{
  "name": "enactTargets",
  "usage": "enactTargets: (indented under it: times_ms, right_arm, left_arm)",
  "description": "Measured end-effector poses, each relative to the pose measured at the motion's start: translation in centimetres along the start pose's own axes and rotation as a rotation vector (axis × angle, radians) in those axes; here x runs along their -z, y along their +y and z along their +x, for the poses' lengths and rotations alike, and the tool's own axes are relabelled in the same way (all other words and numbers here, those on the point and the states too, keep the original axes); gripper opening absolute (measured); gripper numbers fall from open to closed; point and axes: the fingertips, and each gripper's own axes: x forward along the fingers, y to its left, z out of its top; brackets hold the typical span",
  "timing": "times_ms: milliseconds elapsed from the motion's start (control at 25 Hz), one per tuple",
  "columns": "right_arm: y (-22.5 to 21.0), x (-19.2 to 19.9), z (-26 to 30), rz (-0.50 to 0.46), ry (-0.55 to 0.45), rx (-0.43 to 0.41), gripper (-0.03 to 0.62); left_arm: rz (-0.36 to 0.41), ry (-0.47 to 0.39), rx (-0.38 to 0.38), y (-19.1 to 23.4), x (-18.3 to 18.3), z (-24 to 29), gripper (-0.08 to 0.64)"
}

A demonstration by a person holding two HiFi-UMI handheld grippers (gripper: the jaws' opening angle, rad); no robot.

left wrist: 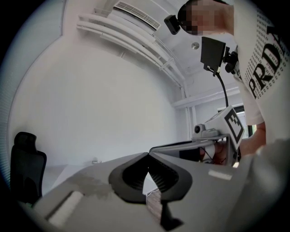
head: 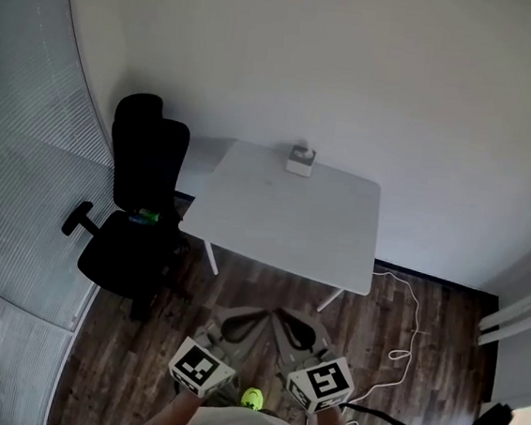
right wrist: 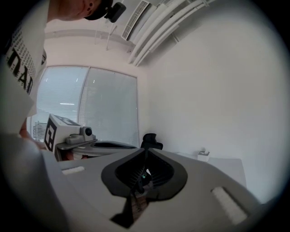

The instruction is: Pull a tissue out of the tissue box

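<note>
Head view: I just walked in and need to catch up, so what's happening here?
A person stands on the wooden floor, short of the white table, with a gripper in each hand. The left gripper and the right gripper are both shut and empty, pointing towards the table. The tissue box sits untouched at the table's far edge by the wall. A black office chair stands at the table's left.

We look down on an office corner.
We see a white table (head: 288,221) against the wall (head: 355,75), a black office chair (head: 139,208) just beside its left edge, and a thin white cable (head: 418,319) looping over the wooden floor (head: 137,358) off its right corner.
</note>
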Motion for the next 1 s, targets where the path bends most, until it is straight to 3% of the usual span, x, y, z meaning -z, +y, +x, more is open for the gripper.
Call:
enactTargets:
  times_ms: [560, 1000]
  right_arm:
    - [-4.8, -3.2, 8.3, -0.031, -0.026, 0.079, 0.014]
    - [-7.6, -3.6, 13.6, -0.022, -0.015, 0.162, 0.015]
  left_arm:
    - [-0.006, -0.064, 0.065, 9.3, -2.8, 4.5, -0.011]
    - [0.021, -0.045, 0.145, 14.9, -2.2, 6.8, -0.011]
